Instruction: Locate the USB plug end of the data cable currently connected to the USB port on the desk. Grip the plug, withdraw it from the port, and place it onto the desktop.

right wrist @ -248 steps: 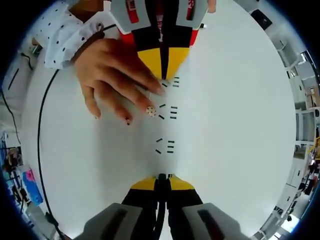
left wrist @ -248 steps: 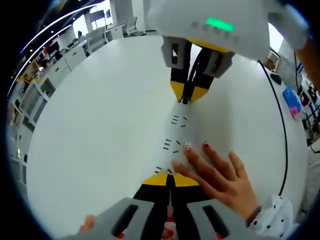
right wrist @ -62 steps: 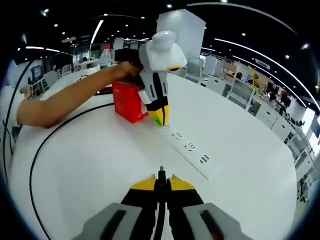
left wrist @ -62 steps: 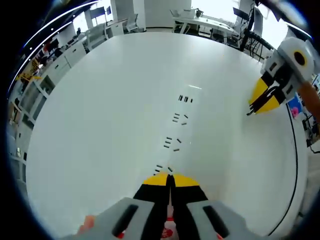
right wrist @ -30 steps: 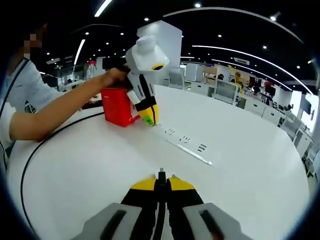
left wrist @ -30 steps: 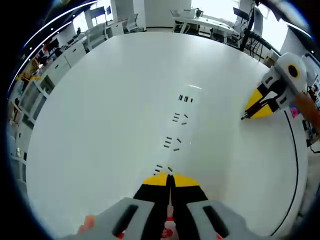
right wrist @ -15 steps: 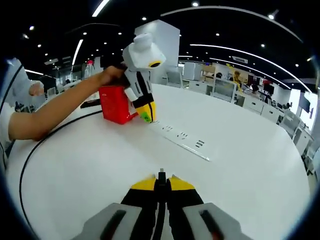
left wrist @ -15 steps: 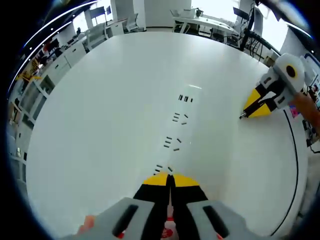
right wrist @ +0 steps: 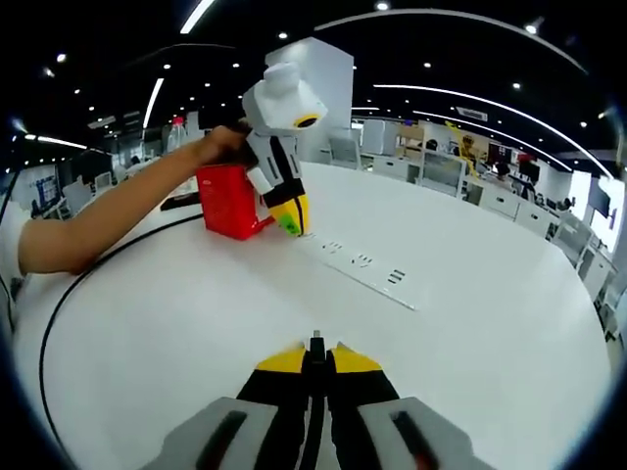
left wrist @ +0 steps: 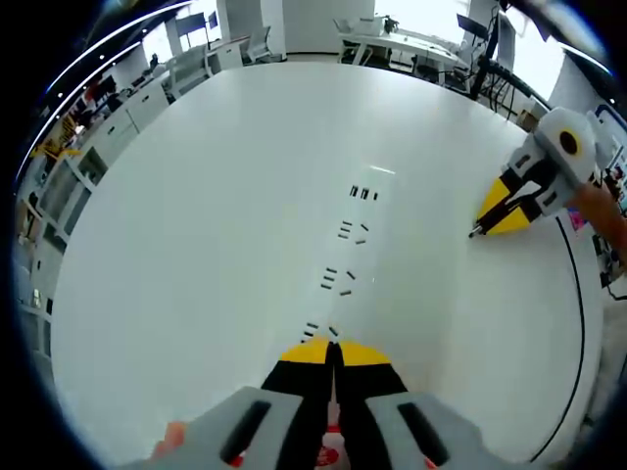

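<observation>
My right gripper [right wrist: 315, 351] is shut on the black USB plug [right wrist: 315, 340], whose tip pokes out past the yellow jaw tips; its cable runs back between the jaws. In the left gripper view that right gripper [left wrist: 482, 225] hangs at the far right just above the white desk [left wrist: 196, 245], with the plug [left wrist: 475, 232] pointing down-left, apart from the socket strip [left wrist: 345, 257]. My left gripper [left wrist: 331, 348] is shut with nothing between its jaws, its tips at the near end of the strip. In the right gripper view a hand holds the left gripper [right wrist: 291, 227] upright over the strip [right wrist: 364, 262].
A red box [right wrist: 227, 201] stands just behind the left gripper. The black cable [left wrist: 578, 313] curves along the desk's right edge, and the same cable [right wrist: 59, 323] loops under the person's forearm [right wrist: 108, 230]. Office desks and chairs lie beyond the table.
Over the last two seconds the right gripper has dropped a little toward the desk with the plug in it. The left gripper has stayed at the strip's end.
</observation>
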A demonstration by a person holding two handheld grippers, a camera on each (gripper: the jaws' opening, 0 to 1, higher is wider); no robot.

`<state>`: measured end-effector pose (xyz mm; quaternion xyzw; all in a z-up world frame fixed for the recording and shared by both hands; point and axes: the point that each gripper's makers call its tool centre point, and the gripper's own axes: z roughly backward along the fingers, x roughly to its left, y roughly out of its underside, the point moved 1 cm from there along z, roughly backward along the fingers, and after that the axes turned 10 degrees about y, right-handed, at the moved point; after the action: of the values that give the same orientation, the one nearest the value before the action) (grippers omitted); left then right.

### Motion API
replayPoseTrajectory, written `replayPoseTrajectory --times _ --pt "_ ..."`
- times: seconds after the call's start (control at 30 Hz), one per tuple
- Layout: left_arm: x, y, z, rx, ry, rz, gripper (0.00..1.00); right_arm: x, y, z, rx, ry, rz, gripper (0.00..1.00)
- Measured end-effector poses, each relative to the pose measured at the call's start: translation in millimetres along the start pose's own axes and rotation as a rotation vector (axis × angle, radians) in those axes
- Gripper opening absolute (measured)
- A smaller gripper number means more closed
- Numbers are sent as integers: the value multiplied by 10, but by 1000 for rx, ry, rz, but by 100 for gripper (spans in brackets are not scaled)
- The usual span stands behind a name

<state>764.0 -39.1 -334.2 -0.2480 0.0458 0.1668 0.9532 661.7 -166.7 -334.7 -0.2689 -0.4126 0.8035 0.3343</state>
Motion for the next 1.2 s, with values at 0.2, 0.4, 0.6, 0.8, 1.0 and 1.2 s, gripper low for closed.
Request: replayPoseTrajectory --times 0.2,0.4,0.6,0.8,1.0,1.2 --pt "-9 3 2 0 0 0 2 29 9 6 3 -15 -10 10" --pt "-12 3 6 1 0 0 2 102 -2 9 9 -25 17 10" --pt "-9 -1 10 0 0 -1 2 114 6 24 16 -23 45 14" --pt "-5 -2 9 2 -1 0 2 147 12 26 15 -36 38 19" --pt "2 0 12 2 -1 0 2 151 -20 38 6 -42 20 24" --pt "15 1 15 4 -1 1 2 166 -133 129 -8 -50 -6 28"
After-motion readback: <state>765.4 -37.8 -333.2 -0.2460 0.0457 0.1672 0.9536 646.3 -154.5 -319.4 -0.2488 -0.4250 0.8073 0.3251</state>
